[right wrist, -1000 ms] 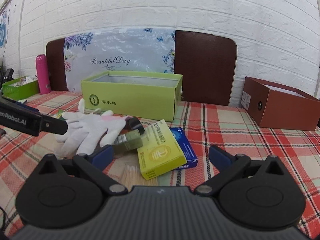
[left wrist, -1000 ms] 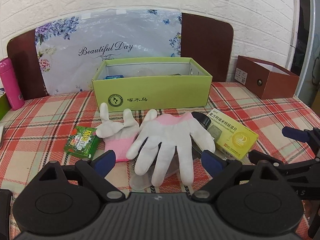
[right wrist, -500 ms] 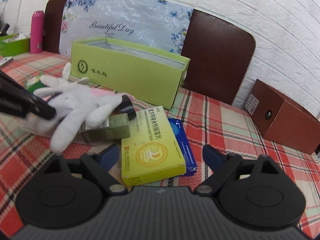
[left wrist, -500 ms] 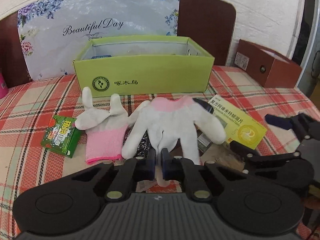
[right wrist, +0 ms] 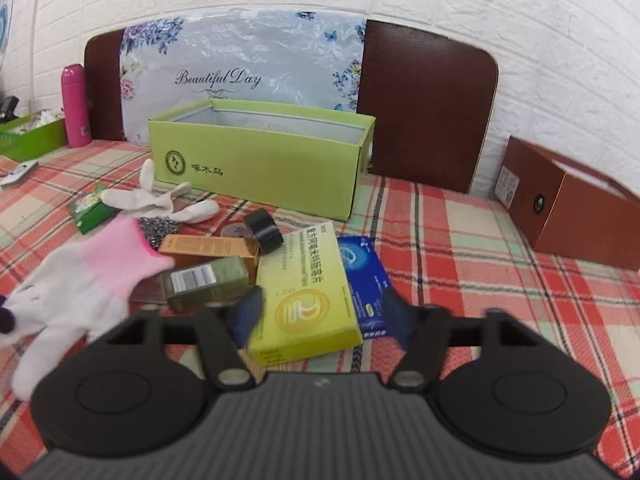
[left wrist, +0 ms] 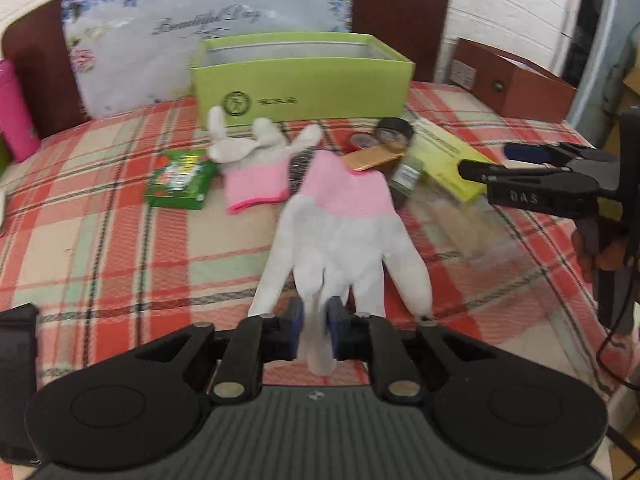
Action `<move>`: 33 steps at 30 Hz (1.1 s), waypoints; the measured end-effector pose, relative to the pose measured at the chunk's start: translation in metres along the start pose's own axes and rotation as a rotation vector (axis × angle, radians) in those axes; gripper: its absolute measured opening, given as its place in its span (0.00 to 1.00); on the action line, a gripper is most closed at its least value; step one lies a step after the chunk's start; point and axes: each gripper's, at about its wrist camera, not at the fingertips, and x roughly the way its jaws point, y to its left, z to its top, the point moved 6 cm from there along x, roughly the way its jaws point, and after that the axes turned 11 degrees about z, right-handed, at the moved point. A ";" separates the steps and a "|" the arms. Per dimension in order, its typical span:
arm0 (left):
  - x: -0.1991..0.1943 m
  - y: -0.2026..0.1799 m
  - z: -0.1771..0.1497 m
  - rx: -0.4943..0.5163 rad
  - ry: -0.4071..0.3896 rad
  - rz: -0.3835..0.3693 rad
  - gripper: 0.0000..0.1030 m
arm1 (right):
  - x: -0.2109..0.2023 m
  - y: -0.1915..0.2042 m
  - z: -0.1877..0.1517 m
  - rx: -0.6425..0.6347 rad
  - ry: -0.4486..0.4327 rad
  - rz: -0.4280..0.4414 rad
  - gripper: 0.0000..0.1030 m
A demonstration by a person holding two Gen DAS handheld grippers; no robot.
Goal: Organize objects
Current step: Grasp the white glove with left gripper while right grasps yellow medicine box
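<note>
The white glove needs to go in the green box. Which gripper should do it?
Left. The left gripper already pinches the white glove; the right gripper is open around the yellow box.

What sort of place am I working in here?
Probably a home room, on a bed or bench: a plaid cloth covers the surface, a headboard-like brown board leans on a white brick wall, and household clutter surrounds a green box.
</note>
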 end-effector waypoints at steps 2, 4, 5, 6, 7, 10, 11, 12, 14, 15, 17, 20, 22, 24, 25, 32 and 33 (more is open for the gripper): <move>0.001 0.004 0.006 -0.034 -0.029 0.019 0.47 | 0.012 0.009 0.000 -0.061 0.026 -0.019 0.81; 0.001 0.003 0.013 -0.030 -0.059 0.037 0.65 | 0.028 0.018 -0.003 -0.144 0.069 -0.042 0.82; 0.001 0.001 0.018 -0.020 -0.083 0.042 0.67 | 0.036 0.021 -0.006 -0.184 0.090 -0.061 0.82; 0.002 -0.002 0.021 -0.006 -0.097 0.035 0.69 | 0.043 0.022 -0.008 -0.218 0.109 -0.082 0.81; 0.005 -0.006 0.023 0.008 -0.107 0.021 0.70 | 0.048 0.023 -0.010 -0.241 0.121 -0.091 0.73; 0.020 -0.017 0.027 0.052 -0.094 0.008 0.78 | 0.047 0.016 -0.008 -0.155 0.137 -0.057 0.64; 0.027 -0.022 0.026 0.068 -0.082 0.013 0.78 | 0.039 0.014 -0.005 -0.118 0.114 -0.047 0.64; 0.034 -0.025 0.026 0.088 -0.071 0.011 0.78 | 0.029 0.012 -0.002 -0.091 0.089 -0.045 0.64; 0.046 -0.030 0.026 0.097 -0.038 0.025 0.78 | 0.005 0.007 0.004 -0.036 0.044 -0.047 0.64; 0.050 -0.034 0.025 0.105 -0.022 0.022 0.78 | -0.008 0.005 0.005 0.001 0.028 -0.039 0.64; 0.056 -0.040 0.025 0.109 -0.015 0.015 0.78 | -0.029 0.005 0.002 0.069 0.014 0.000 0.64; 0.059 -0.045 0.024 0.114 -0.022 0.020 0.78 | -0.054 0.014 -0.016 0.178 0.045 0.075 0.64; 0.059 -0.047 0.023 0.121 -0.029 0.024 0.78 | -0.069 0.022 -0.032 0.213 0.048 0.064 0.64; 0.058 -0.049 0.022 0.127 -0.036 0.008 0.73 | -0.081 0.028 -0.048 0.211 0.056 0.016 0.64; 0.057 -0.050 0.021 0.129 -0.033 -0.004 0.69 | -0.084 0.031 -0.056 0.211 0.072 0.004 0.64; 0.056 -0.053 0.020 0.139 -0.027 -0.032 0.58 | -0.072 0.033 -0.066 0.186 0.131 0.005 0.71; 0.056 -0.053 0.020 0.133 -0.022 -0.050 0.48 | -0.070 0.034 -0.066 0.172 0.137 0.002 0.71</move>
